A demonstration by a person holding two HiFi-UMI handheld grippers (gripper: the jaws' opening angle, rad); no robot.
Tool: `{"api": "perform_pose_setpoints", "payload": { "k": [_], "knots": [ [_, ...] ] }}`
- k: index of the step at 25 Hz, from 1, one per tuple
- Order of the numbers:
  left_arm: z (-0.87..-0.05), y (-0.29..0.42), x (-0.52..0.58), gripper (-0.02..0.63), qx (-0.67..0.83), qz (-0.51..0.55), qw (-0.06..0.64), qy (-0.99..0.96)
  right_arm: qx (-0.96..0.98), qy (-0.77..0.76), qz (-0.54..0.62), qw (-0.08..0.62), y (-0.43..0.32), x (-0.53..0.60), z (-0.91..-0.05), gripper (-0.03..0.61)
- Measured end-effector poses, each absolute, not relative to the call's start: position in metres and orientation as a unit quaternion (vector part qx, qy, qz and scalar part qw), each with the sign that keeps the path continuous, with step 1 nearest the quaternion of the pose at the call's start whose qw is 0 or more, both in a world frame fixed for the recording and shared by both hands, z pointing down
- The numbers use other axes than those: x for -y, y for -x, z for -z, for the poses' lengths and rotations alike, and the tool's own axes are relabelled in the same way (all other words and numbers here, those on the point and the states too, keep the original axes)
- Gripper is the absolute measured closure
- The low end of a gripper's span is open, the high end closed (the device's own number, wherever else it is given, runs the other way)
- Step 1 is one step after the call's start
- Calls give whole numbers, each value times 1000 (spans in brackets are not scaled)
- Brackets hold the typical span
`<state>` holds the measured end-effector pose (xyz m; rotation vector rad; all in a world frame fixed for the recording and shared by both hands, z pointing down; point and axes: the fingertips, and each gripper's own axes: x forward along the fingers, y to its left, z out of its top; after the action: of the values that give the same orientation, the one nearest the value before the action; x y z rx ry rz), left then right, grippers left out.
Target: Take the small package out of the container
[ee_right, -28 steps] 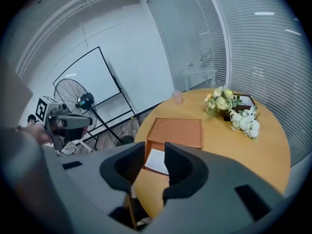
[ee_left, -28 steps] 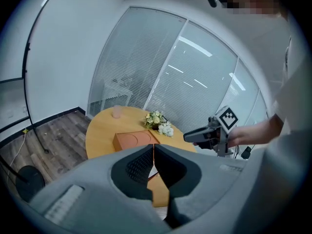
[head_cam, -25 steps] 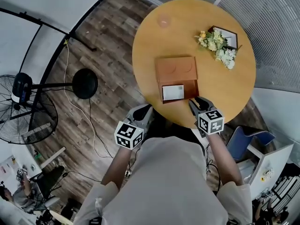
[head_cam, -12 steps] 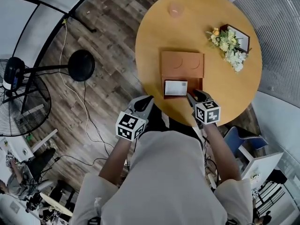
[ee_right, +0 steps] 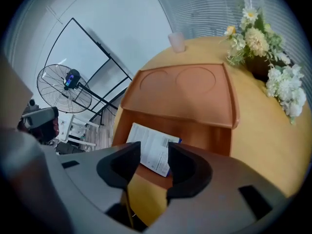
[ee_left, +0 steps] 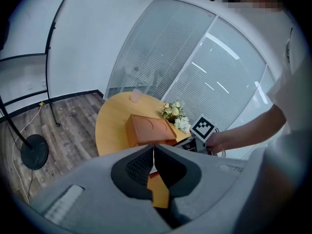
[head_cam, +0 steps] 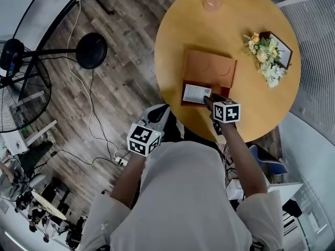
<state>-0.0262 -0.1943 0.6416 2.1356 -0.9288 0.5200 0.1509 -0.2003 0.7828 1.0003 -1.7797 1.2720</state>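
The task is barely started: the small package (head_cam: pixel 196 93) lies flat inside the open box (ee_right: pixel 204 133), untouched. The right tongs (head_cam: pixel 208 99) sit at the box's near rim with jaws opening, the package's corner framed between them but not yet pinched. The left tongs (head_cam: pixel 159 114) are pressed together on nothing, held off the desk (head_cam: pixel 172 35) by the person's body. Reaching in, gripping and lifting out all remain. The box sits close to the desk's near edge, its lid folded back on the far side, so the way up and toward the person looks open. The flowers (head_cam: pixel 267 56) and cup (head_cam: pixel 212 3) stand well apart
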Motion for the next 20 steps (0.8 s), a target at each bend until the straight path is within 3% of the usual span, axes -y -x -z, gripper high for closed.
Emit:
{"api": "perform_pose_setpoints", "payload": {
  "k": [20],
  "knots": [
    [-674,48,185,594,398,-221,390,-801,635,-350,-564,396,-149,203,-843,356]
  ]
}}
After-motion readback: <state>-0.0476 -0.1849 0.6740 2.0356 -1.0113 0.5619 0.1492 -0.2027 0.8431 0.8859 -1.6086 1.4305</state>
